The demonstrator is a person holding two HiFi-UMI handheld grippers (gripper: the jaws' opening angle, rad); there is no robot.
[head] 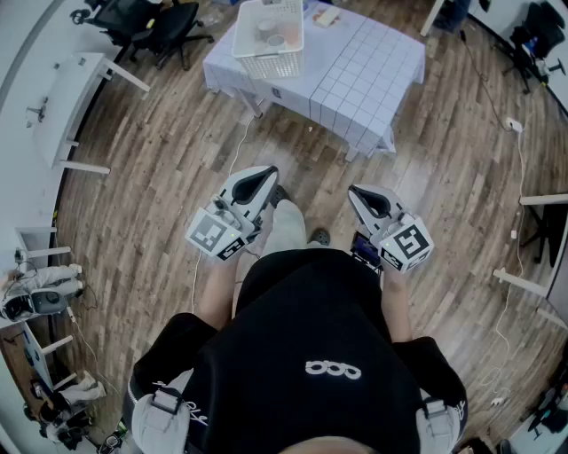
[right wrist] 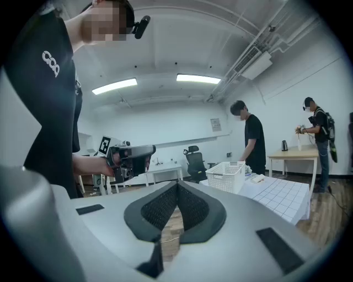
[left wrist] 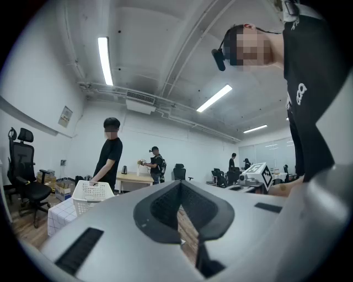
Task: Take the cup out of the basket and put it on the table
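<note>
A white plastic basket (head: 269, 35) stands at the near left corner of a table (head: 373, 71) covered with a checked cloth, far ahead of me. Inside it I make out a small round cup (head: 266, 28), too small to describe. Both grippers are held at waist height over the wooden floor, well short of the table. My left gripper (head: 267, 174) is shut and empty, its pads meeting at the tip (left wrist: 180, 183). My right gripper (head: 358, 192) is likewise shut with nothing in it (right wrist: 177, 184). The basket (left wrist: 91, 193) shows at the left of the left gripper view, and the basket (right wrist: 226, 175) at the right of the right gripper view.
A person in black (right wrist: 251, 140) stands at the far side of the table by the basket. Another person (right wrist: 317, 137) stands at a wooden desk further back. Black office chairs (head: 151, 27) and white desks (head: 80, 97) line the left. Wooden floor lies between me and the table.
</note>
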